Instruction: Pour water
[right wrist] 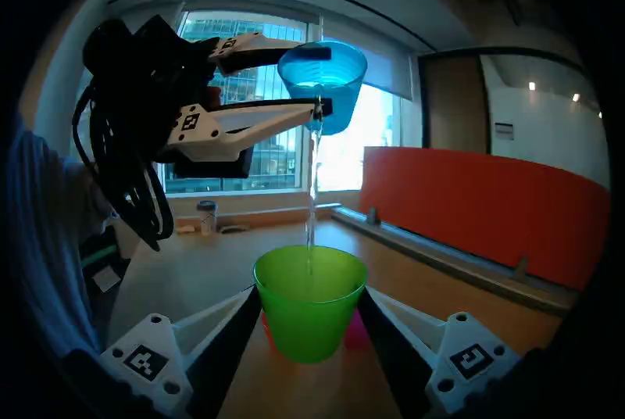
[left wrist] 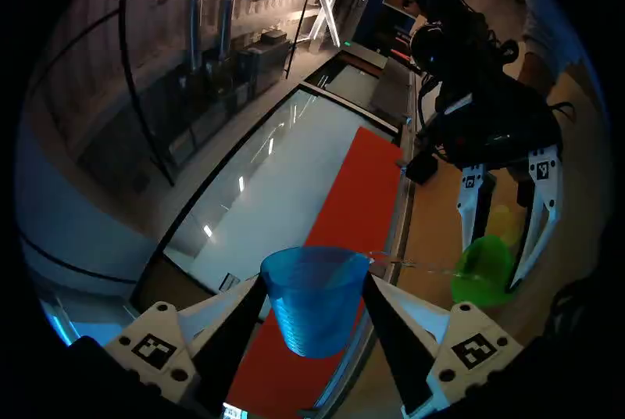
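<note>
My left gripper (left wrist: 314,294) is shut on a clear blue cup (left wrist: 314,302), which is tipped over. A thin stream of water (left wrist: 406,264) runs from its rim toward a green cup (left wrist: 483,270). In the right gripper view the same blue cup (right wrist: 322,84) hangs high up in the left gripper (right wrist: 316,79), and the water stream (right wrist: 312,184) falls straight down into the green cup (right wrist: 310,309). My right gripper (right wrist: 310,306) is shut on that green cup and holds it upright just above a wooden table (right wrist: 203,270).
An orange partition (right wrist: 484,204) stands along the table's far right side. Large windows (right wrist: 250,98) lie behind, with a small jar (right wrist: 206,216) on the sill. A person's blue sleeve (right wrist: 39,263) and black cables (right wrist: 125,177) are at the left.
</note>
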`<act>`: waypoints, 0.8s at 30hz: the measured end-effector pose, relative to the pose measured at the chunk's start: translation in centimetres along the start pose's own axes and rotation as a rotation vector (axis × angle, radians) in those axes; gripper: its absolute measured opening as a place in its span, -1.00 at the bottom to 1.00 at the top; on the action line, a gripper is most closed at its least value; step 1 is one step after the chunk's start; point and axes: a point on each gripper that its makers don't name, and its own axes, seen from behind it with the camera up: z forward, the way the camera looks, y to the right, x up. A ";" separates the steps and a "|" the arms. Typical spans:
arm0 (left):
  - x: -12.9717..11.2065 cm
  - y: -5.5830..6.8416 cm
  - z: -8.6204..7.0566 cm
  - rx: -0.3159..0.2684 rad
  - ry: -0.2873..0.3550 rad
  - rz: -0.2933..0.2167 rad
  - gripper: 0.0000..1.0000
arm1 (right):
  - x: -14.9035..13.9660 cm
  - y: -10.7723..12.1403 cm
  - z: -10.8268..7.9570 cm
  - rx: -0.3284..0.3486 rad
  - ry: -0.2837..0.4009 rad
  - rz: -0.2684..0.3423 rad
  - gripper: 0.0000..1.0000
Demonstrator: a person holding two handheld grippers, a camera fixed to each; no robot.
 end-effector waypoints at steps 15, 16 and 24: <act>0.5 -0.3 0.0 0.004 0.002 0.057 0.73 | -0.1 0.2 0.0 -0.002 0.001 -0.002 0.77; 0.5 -0.3 0.0 0.005 0.002 0.061 0.73 | -0.1 0.2 0.0 -0.002 0.001 -0.003 0.77; 0.8 -0.4 0.0 0.005 -0.001 0.091 0.73 | -0.1 0.2 0.0 -0.003 0.002 -0.003 0.77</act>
